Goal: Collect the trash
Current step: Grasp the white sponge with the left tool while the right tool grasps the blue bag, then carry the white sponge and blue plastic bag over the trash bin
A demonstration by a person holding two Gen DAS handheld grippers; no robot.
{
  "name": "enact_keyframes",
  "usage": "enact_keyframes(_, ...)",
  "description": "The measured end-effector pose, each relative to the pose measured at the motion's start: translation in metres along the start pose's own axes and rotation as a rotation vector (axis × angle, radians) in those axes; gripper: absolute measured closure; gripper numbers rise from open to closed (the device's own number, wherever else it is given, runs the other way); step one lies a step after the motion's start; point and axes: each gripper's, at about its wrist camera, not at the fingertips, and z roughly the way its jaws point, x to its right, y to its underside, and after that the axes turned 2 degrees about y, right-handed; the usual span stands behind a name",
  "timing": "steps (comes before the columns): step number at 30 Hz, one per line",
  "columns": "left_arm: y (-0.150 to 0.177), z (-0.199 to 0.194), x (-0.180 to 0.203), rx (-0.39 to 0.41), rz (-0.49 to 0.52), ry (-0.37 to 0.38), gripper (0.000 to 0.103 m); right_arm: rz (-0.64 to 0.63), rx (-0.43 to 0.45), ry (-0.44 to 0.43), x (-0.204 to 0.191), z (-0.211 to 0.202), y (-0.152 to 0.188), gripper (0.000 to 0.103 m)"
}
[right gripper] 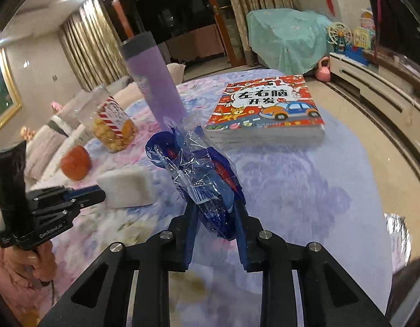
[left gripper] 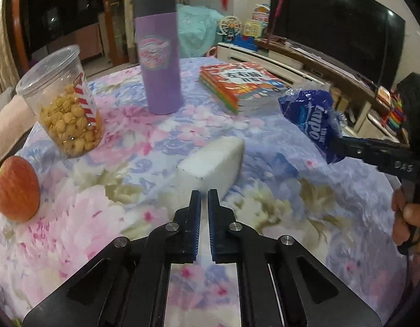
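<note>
Item one, nearest my lens: my left hand-held gripper (left gripper: 204,194), jaws brought together with nothing between them, tips just short of a white foam block (left gripper: 212,163) lying on the bench (left gripper: 291,190).

Item two: my right hand-held gripper (right gripper: 216,209), jaws closed on a crumpled blue plastic wrapper (right gripper: 201,179), the trash, held up off the floral cloth; part of it is clear film.

Item three: a red apple (left gripper: 16,189) at the left edge.

Item four: a clear tub of yellow snacks (left gripper: 65,103), possibly popcorn, though the blur leaves me unsure.

Item five: a tall purple tumbler (left gripper: 159,54), upright, dark lid.

Item six: a stack of children's books (right gripper: 267,109), flat, near the far right edge.

Beyond the bench: a television (left gripper: 341,32).
</note>
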Motion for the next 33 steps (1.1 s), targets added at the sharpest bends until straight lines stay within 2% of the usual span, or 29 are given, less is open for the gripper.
enact_keyframes(3,0.002,-0.004,0.006,-0.001,0.026,-0.004,0.094,0.033,0.007,-0.021,-0.002,-0.019,0.012,0.077)
enact_keyframes(4,0.002,-0.006,0.007,0.000,0.029,0.007,0.091,0.048,0.014,-0.028,-0.003,-0.028,0.017,0.077)
enact_keyframes(5,0.002,-0.009,0.008,0.010,0.033,0.009,0.083,0.063,0.023,-0.033,-0.003,-0.036,0.022,0.077)
enact_keyframes(6,0.002,-0.011,0.009,0.022,0.039,-0.002,0.066,0.073,0.027,-0.036,-0.004,-0.041,0.025,0.077)
enact_keyframes(7,0.003,-0.015,0.009,0.044,0.045,-0.027,0.054,0.087,0.034,-0.039,-0.004,-0.047,0.030,0.077)
enact_keyframes(8,0.003,-0.018,0.008,0.059,0.043,-0.041,0.031,0.101,0.041,-0.042,-0.004,-0.053,0.035,0.077)
enact_keyframes(9,0.004,-0.020,0.006,0.080,0.032,-0.059,0.024,0.109,0.047,-0.043,-0.005,-0.056,0.039,0.077)
enact_keyframes(13,0.001,-0.006,-0.001,0.050,-0.008,-0.038,0.024,0.156,0.062,-0.042,-0.002,-0.068,0.053,0.077)
enact_keyframes(18,-0.003,0.024,0.004,0.008,0.004,-0.044,0.025,0.194,0.063,-0.039,-0.001,-0.069,0.059,0.077)
enact_keyframes(21,-0.002,0.029,0.009,0.001,0.004,-0.022,0.055,0.206,0.067,-0.035,-0.001,-0.071,0.062,0.077)
enact_keyframes(24,0.003,0.024,0.011,0.010,-0.009,-0.043,0.069,0.216,0.070,-0.030,0.000,-0.074,0.067,0.077)
enact_keyframes(29,0.018,0.007,0.018,-0.006,-0.042,-0.034,0.073,0.237,0.071,-0.027,0.004,-0.081,0.078,0.077)
enact_keyframes(33,0.034,-0.016,0.028,0.004,-0.090,0.001,0.074,0.244,0.076,-0.028,0.002,-0.087,0.083,0.077)
